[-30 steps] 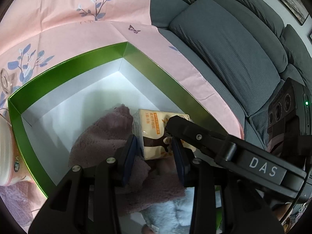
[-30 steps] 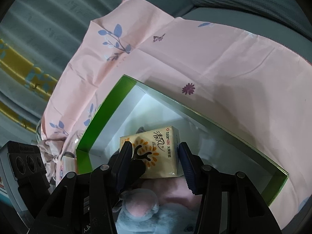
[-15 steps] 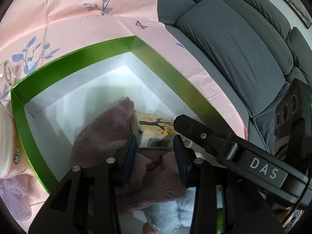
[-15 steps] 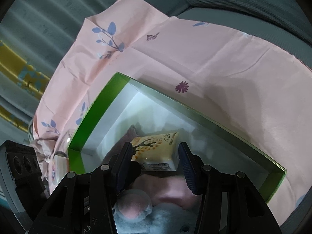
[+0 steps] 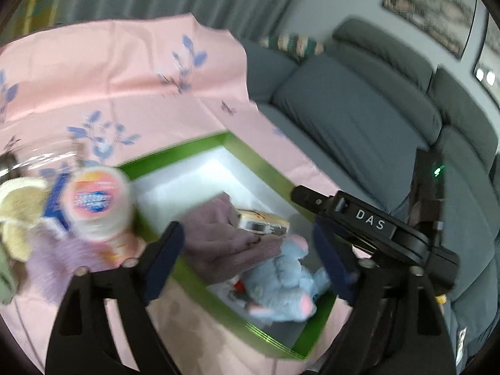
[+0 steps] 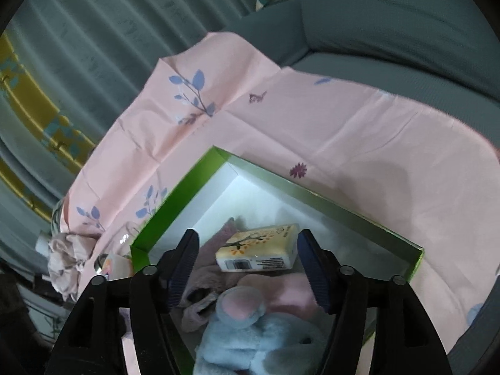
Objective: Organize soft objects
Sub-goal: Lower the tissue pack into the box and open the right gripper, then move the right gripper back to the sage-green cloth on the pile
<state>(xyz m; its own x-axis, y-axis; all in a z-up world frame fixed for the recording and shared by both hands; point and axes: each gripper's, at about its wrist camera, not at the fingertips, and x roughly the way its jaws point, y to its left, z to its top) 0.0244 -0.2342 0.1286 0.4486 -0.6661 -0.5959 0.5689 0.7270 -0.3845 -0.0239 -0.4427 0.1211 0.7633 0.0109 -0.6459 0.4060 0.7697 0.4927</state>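
Note:
A green box with a white inside sits on a pink floral cloth. In it lie a mauve towel, a yellow tissue pack and a blue plush toy. My left gripper hovers above the box's near edge, its jaws opening, with nothing between the pads. In the right wrist view the tissue pack rests flat on the towel. My right gripper stands over it with its jaws opening, both pads clear of the pack. The plush toy lies just below.
Left of the box stand a round tub with a pink and white lid, a cream cloth and a lilac fluffy cloth. A crumpled beige cloth lies beyond the box corner. A grey sofa runs behind.
Both grippers' jaws have widened and drawn back and up from the box, the left far more. The tissue pack has gone from upright between the pads to flat on the towel.

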